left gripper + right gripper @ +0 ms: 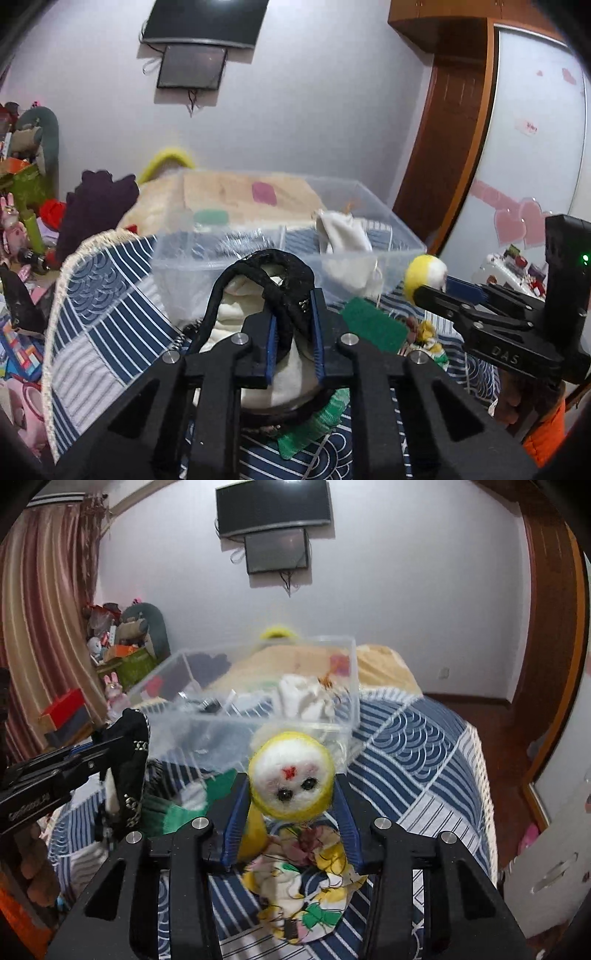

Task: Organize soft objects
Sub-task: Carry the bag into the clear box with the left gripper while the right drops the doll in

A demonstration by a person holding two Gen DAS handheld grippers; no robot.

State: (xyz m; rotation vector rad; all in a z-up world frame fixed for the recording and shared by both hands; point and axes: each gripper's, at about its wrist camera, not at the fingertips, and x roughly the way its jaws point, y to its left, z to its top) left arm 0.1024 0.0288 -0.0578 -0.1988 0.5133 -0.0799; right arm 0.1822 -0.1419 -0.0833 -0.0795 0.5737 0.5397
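My left gripper (293, 317) is shut on a black fabric band with white lining (269, 273), held up in front of a clear plastic bin (236, 254). It also shows at the left of the right wrist view (135, 749). My right gripper (291, 805) is shut on a yellow-and-white plush ball toy with a face (291, 779), just before the bin (258, 734). In the left wrist view the toy (424, 275) sits right of the bin. A white cloth (345, 236) lies in the bin.
A blue-and-white patterned cover (413, 760) lies over the surface. A green scrub pad (373, 325) and a floral cloth (306, 878) lie on it. Cluttered toys and boxes (122, 653) stand at the left, a wooden wardrobe (443, 122) at the right.
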